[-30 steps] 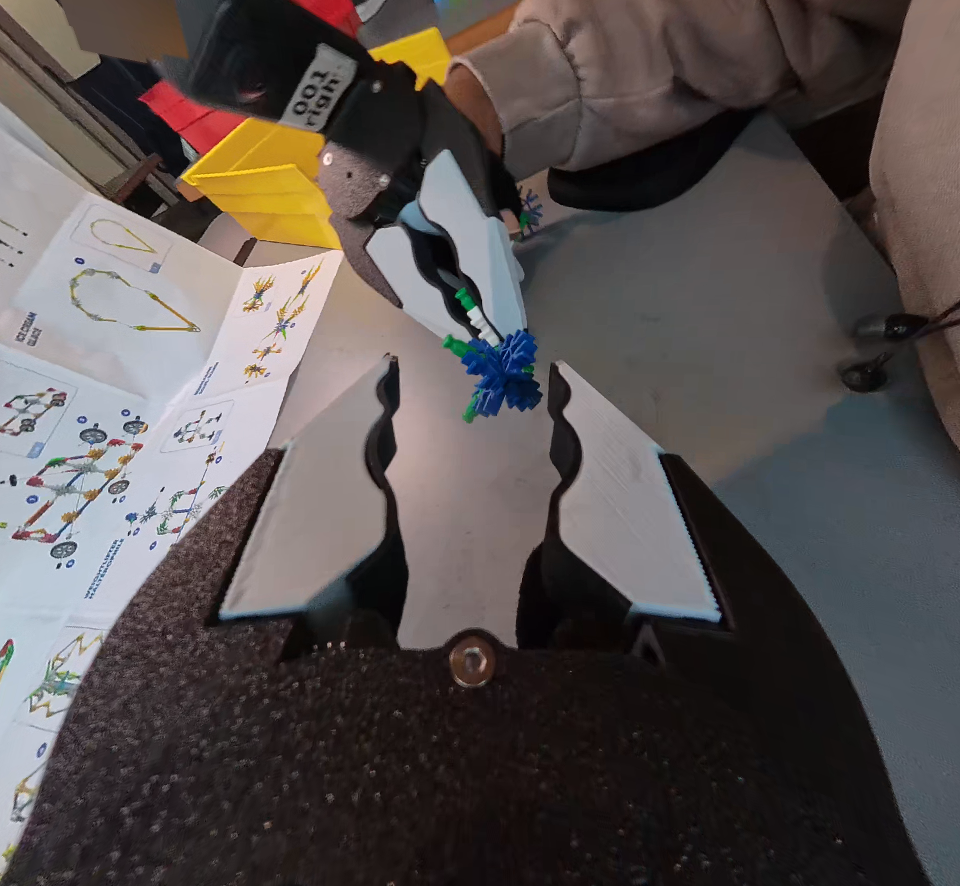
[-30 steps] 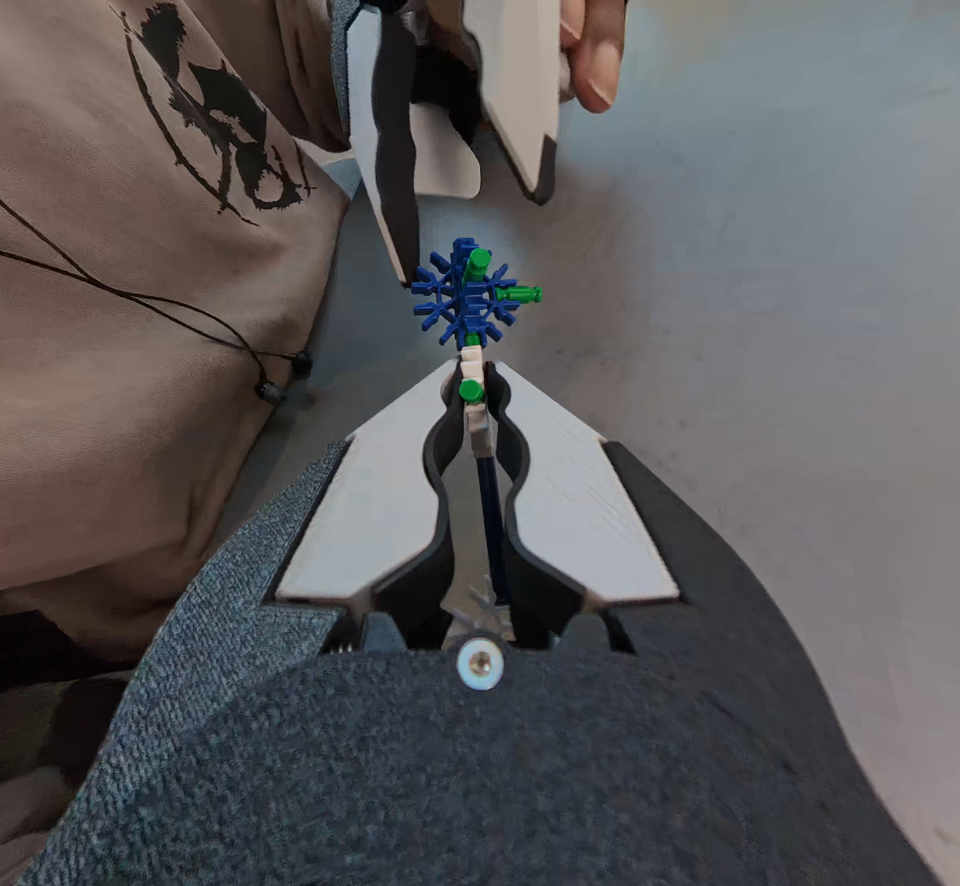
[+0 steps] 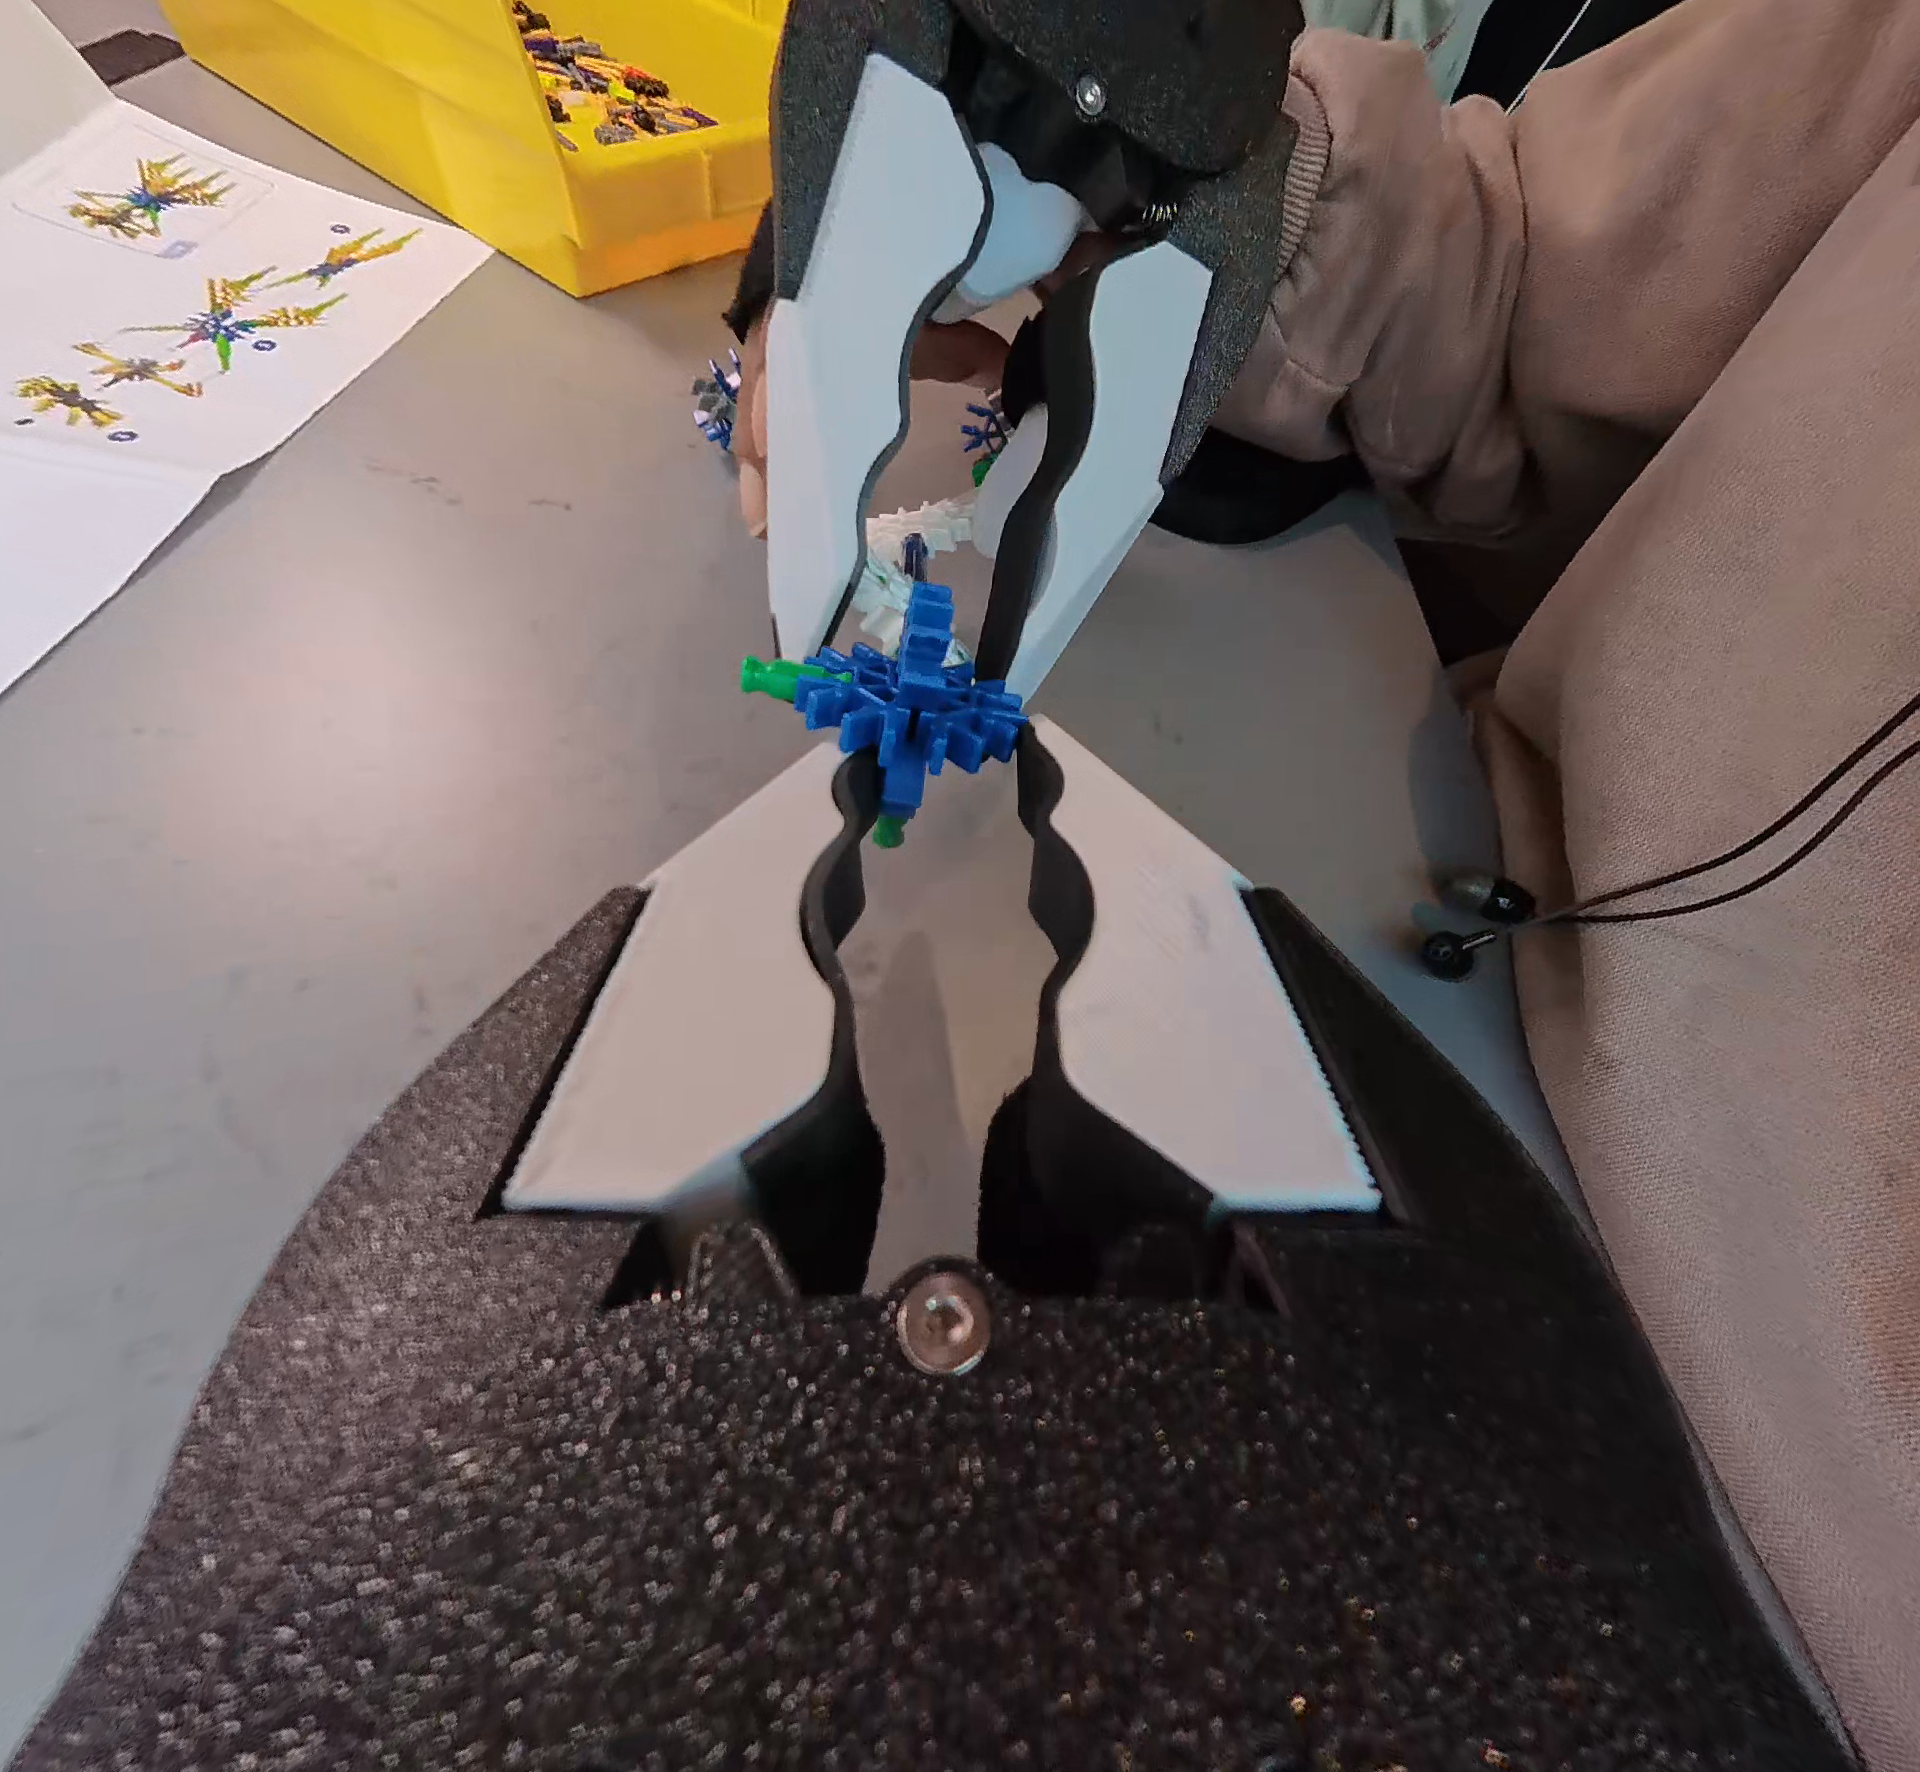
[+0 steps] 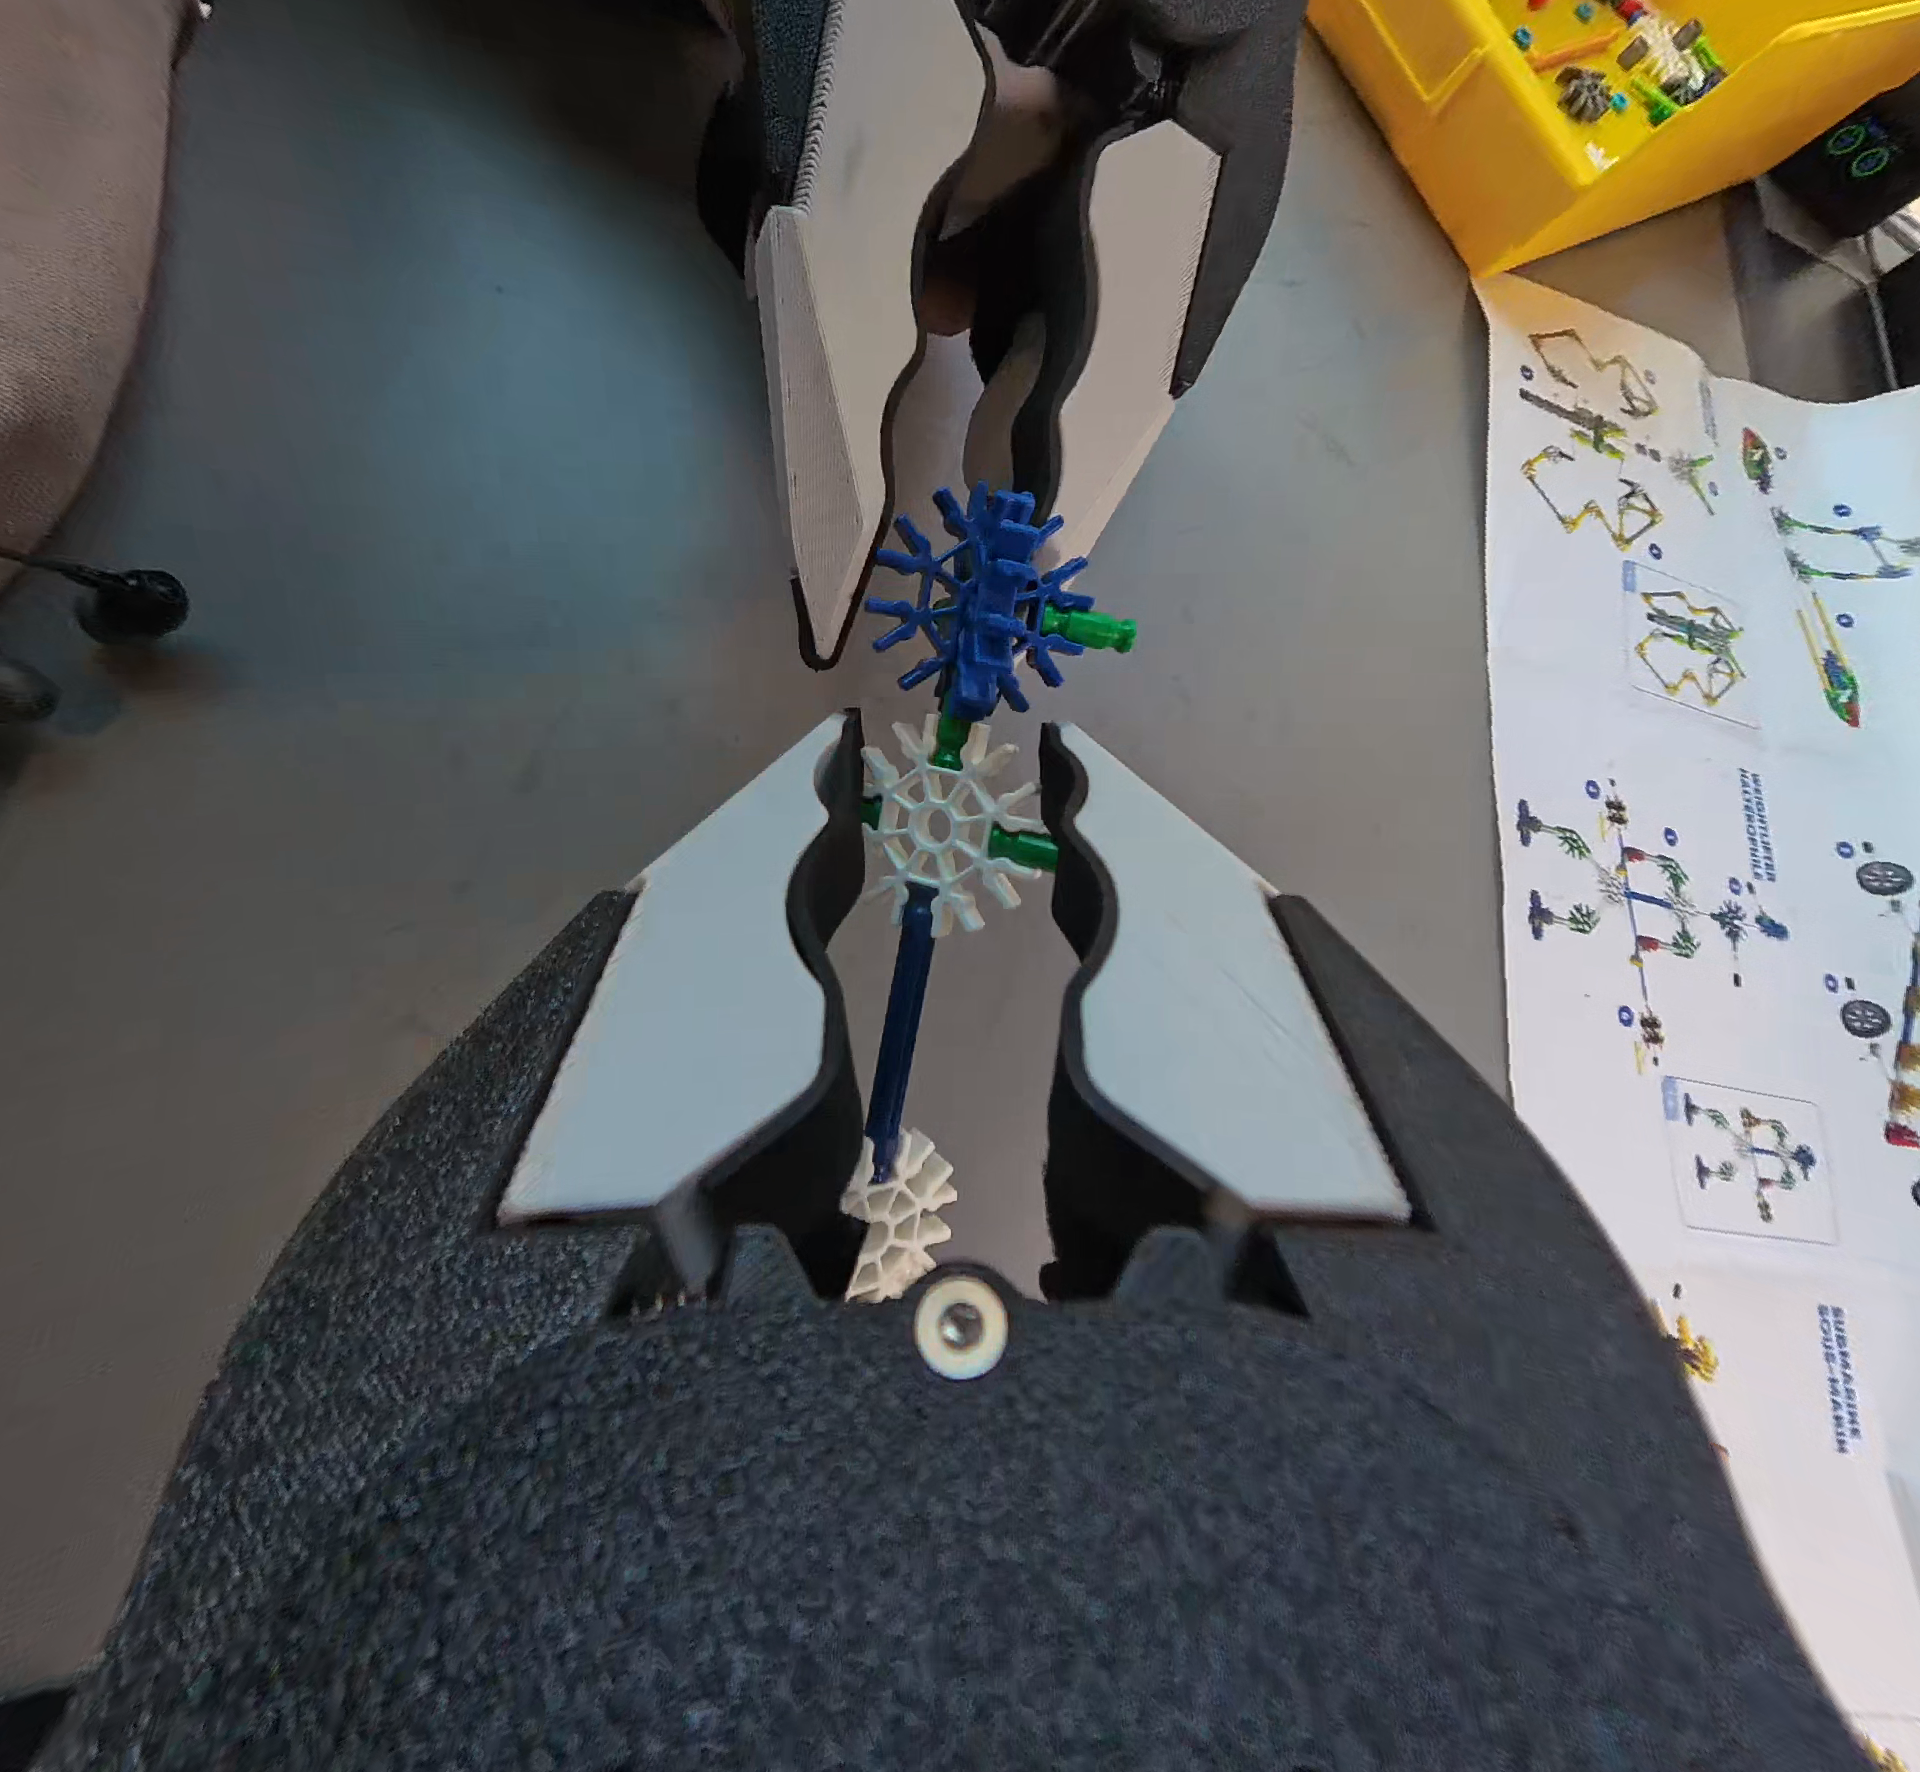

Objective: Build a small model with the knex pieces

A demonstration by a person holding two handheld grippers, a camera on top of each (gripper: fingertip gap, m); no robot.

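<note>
A hobby or assembly workspace, by the look of it: a plain grey tabletop [image 3: 312, 787] carries a yellow plastic parts bin [image 4: 1621, 60] at 1 o'clock in the right wrist view, filled with small coloured construction-toy pieces, and a white unfolded instruction sheet with printed model diagrams [image 4: 1704, 839] at 3 o'clock.
</note>
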